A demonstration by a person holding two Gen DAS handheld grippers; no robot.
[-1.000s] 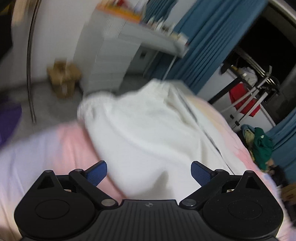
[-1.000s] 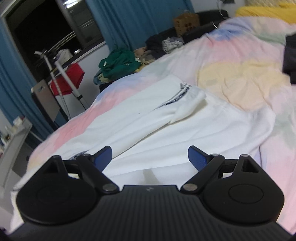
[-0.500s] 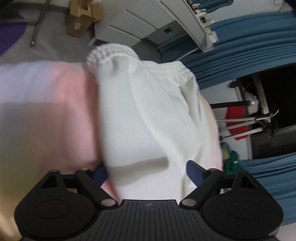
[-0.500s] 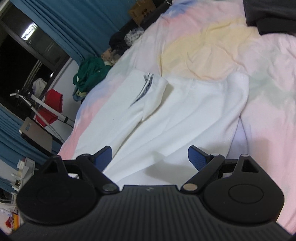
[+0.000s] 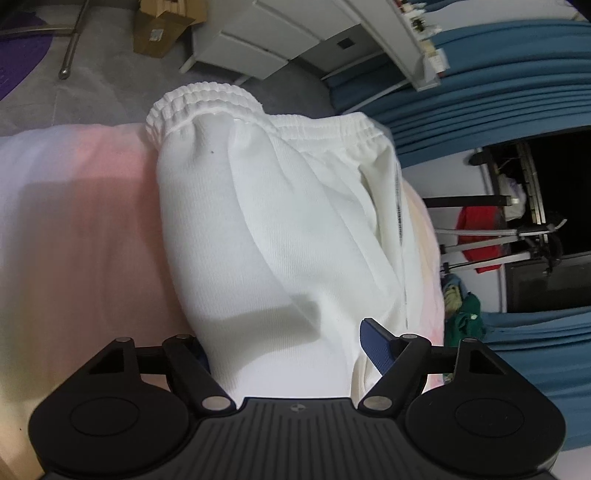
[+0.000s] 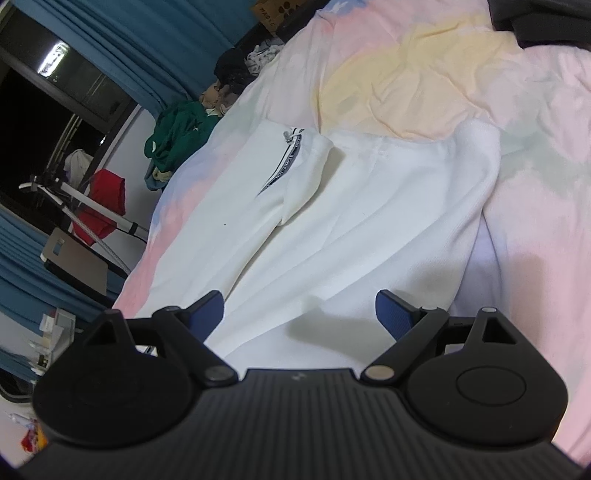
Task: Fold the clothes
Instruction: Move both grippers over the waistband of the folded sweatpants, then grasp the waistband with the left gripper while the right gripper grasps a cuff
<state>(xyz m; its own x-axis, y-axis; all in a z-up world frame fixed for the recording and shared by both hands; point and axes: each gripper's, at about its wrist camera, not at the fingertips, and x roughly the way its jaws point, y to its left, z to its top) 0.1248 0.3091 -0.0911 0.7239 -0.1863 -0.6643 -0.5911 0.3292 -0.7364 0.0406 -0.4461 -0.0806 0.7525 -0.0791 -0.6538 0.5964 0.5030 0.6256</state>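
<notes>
On the pastel bedsheet (image 6: 424, 66), white trousers (image 6: 351, 236) (stripe lettering unreadable) lie between both grippers' spread jaws.

blue curtains (image 6: 122, 44), cardboard box (image 5: 164, 26), pastel bedsheet (image 6: 406, 74).

The white sweatpants (image 5: 280, 236) lie flat on a bed with a soft pink, yellow and white cover. They are thick and clean, with one tiny dark speck on the cloth. The stretchy waistband (image 5: 207, 99) is bunched and wrinkly and sits at the edge of the bed. One leg lies partly on top of the other. A thin black and white stripe (image 6: 282, 166) runs down the side of one leg. The far leg ends (image 6: 476, 144) are on the yellow part of the cover.
</notes>
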